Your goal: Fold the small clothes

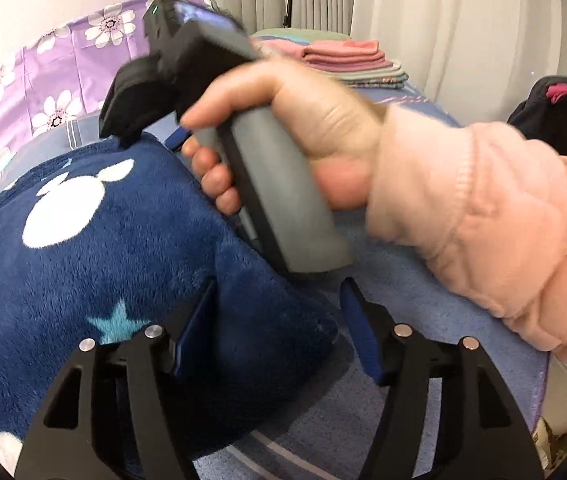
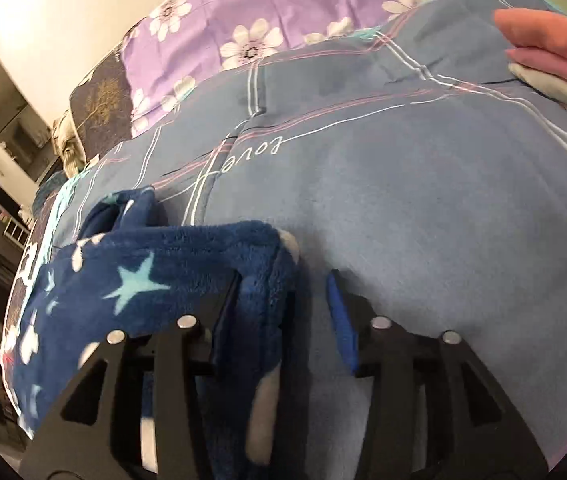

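We see the navy fleece garment (image 1: 95, 248), white blobs and pale blue stars on it, lying on the blue plaid bedspread (image 1: 411, 312). In the left wrist view it fills the frame from 7 to 11 o'clock.

Left gripper (image 1: 279, 320): jaws spread apart, gripping nothing. A corner of the fleece lies between the two fingers, against the left finger (image 1: 199, 320); the right finger is over bare bedspread.

Right gripper (image 2: 283, 312): also released. Its left finger is tucked against a folded edge of the garment (image 2: 171, 272), the right finger over the bedspread (image 2: 423, 208), apart from the cloth.

In the left view the right hand (image 1: 283, 136) clasps the gray handle at 12 to 1 o'clock, pink sleeve (image 1: 483, 220) at 3, the tool's black nose touching the fleece's far edge.

Folded pink and gray clothes (image 1: 355, 64) sit stacked at 1 o'clock, well apart. Purple flowered sheet (image 1: 55, 80) at 10 o'clock.
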